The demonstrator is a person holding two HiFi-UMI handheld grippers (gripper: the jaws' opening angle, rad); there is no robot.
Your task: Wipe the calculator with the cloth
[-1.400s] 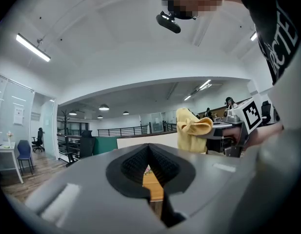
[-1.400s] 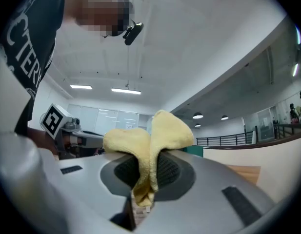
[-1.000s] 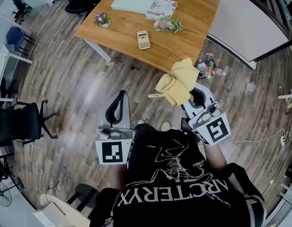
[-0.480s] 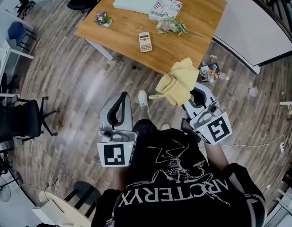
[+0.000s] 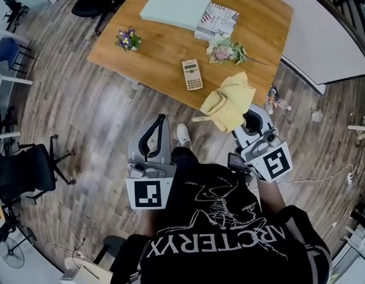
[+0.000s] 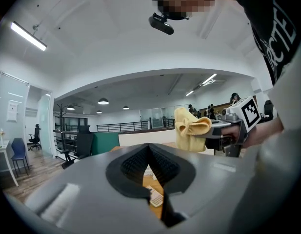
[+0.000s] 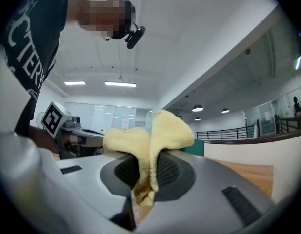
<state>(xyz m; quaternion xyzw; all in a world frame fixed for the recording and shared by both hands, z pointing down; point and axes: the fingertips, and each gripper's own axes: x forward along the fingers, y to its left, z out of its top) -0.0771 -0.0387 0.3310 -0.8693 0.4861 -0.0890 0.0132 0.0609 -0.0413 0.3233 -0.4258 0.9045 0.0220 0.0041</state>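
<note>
Yellow cloth point(image 5: 228, 101) is pinched tight in the right gripper point(image 5: 252, 122), bunched up and sticking out past the jaws, a bit right of centre in the head view. Left gripper point(image 5: 154, 138) has its jaws closed together on nothing, lower centre-left of that frame. Calculator point(image 5: 192, 74) lies flat on the wooden table point(image 5: 158, 52) in the upper middle, near the table's front edge, just left of the cloth.
</note>
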